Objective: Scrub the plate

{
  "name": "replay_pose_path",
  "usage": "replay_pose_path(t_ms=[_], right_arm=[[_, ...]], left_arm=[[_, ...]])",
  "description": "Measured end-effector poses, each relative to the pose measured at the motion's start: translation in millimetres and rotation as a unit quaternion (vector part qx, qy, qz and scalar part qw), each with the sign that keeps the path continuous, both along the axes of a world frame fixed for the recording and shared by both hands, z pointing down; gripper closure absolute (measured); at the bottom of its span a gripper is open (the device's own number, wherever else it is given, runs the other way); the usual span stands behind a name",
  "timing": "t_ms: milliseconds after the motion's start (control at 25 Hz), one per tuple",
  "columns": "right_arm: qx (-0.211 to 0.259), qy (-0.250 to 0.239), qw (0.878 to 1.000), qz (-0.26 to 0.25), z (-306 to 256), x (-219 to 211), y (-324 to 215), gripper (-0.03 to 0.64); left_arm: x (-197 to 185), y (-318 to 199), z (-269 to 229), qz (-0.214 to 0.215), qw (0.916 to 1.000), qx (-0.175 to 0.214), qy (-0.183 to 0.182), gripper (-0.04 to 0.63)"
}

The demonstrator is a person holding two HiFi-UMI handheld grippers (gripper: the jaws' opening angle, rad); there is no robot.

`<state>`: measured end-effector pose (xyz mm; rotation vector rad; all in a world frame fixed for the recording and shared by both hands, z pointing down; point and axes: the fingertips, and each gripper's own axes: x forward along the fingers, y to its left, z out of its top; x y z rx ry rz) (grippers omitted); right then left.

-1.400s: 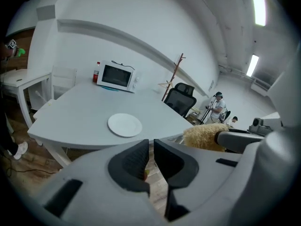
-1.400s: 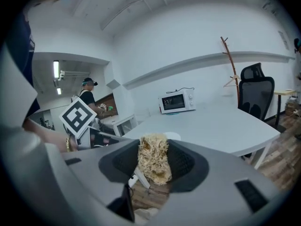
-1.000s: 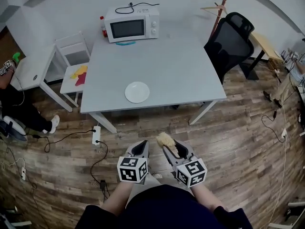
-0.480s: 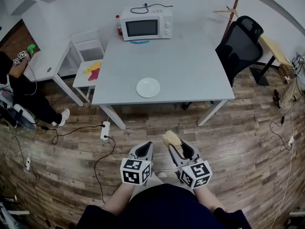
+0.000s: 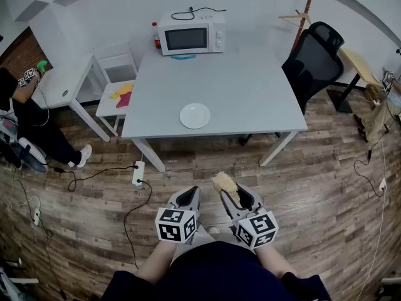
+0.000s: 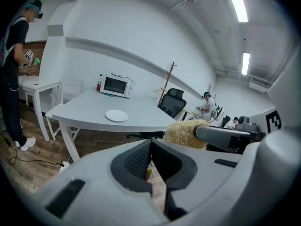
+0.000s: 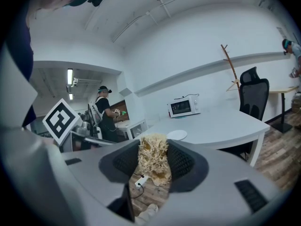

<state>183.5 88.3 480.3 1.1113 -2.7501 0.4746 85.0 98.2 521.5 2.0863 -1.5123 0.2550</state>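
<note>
A white plate (image 5: pixel 195 115) lies near the front edge of the grey table (image 5: pixel 250 99); it also shows as the plate (image 6: pixel 116 115) and the plate (image 7: pixel 177 135) in the gripper views. Both grippers hang low over the wooden floor, well short of the table. My right gripper (image 5: pixel 227 192) is shut on a straw-coloured loofah scrubber (image 5: pixel 223 186), whose fibres (image 7: pixel 153 158) stick out between the pads. My left gripper (image 5: pixel 188 196) is shut with nothing between its jaws (image 6: pixel 150 158).
A white microwave (image 5: pixel 191 33) stands at the table's far edge, a red bottle (image 5: pixel 155 34) beside it. A black office chair (image 5: pixel 317 58) sits at the right, a white chair (image 5: pixel 116 74) at the left. A power strip (image 5: pixel 137 172) and cables lie on the floor. A person (image 5: pixel 22 115) stands far left.
The view has swung so the table and plate sit further right in the frame than a second ago. Both grippers keep the same pose and grip.
</note>
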Motion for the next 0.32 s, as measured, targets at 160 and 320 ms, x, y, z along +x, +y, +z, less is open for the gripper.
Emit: replay_pose_path(t_ms=[160, 320], right_arm=[[0.000, 0.002, 1.000, -0.004, 1.3, -3.1, 1.1, 0.437], [0.001, 0.002, 1.000, -0.005, 2.8, -5.8, 1.9, 0.437]], left_arm=[[-1.4, 2.9, 2.2, -0.001, 1.0000, -0.002, 0.006, 0.577], [-2.3, 4.8, 3.9, 0.001, 1.0000, -0.002, 0.008, 0.577]])
